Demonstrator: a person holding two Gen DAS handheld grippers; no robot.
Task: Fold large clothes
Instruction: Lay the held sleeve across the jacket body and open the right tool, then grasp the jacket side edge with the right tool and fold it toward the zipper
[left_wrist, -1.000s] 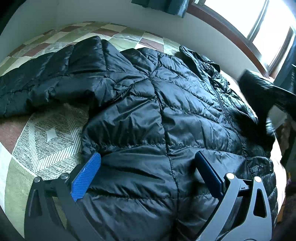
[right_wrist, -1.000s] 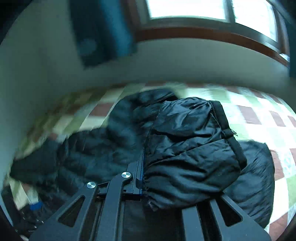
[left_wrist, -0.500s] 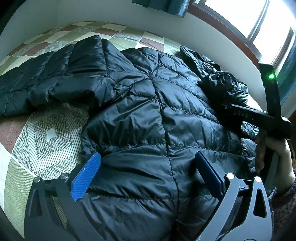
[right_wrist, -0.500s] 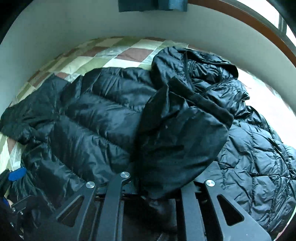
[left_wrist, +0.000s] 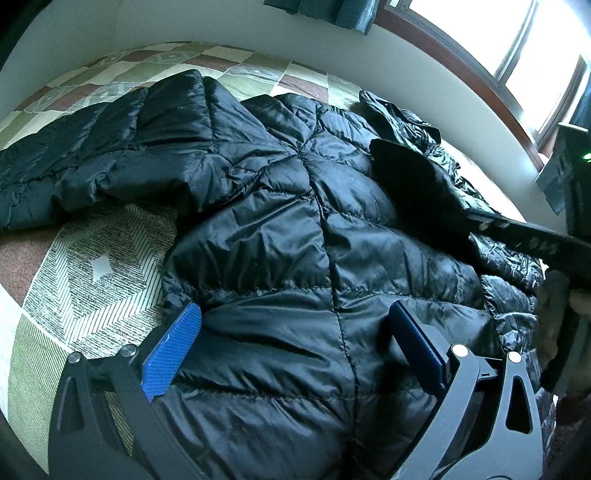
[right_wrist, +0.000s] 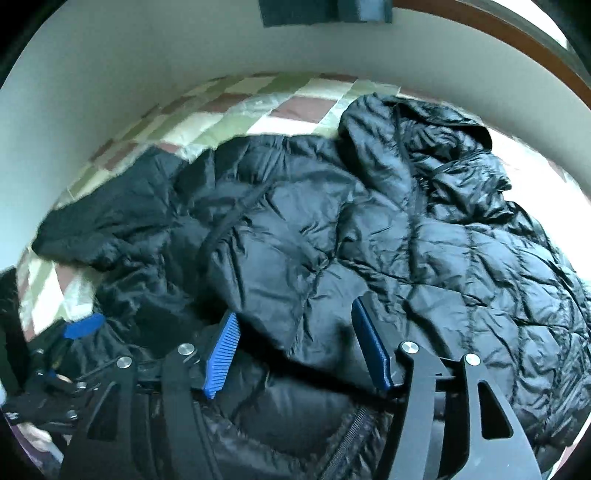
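A large black quilted puffer jacket lies spread on a patchwork bedspread. Its left sleeve stretches out to the left. My left gripper is open, its blue pads resting over the jacket's lower hem. In the right wrist view the jacket fills the frame, with one sleeve folded across the body and the hood at the far end. My right gripper is open and empty just above the folded sleeve. It also shows at the right of the left wrist view.
A white wall runs behind the bed, with a wood-framed window and dark teal curtain above. The other gripper's blue pad shows at the right wrist view's left edge. The bedspread shows beyond the jacket.
My right gripper carried the sleeve across the jacket's body, lowered it, and let it go; its jaws now stand open. My left gripper has not moved.
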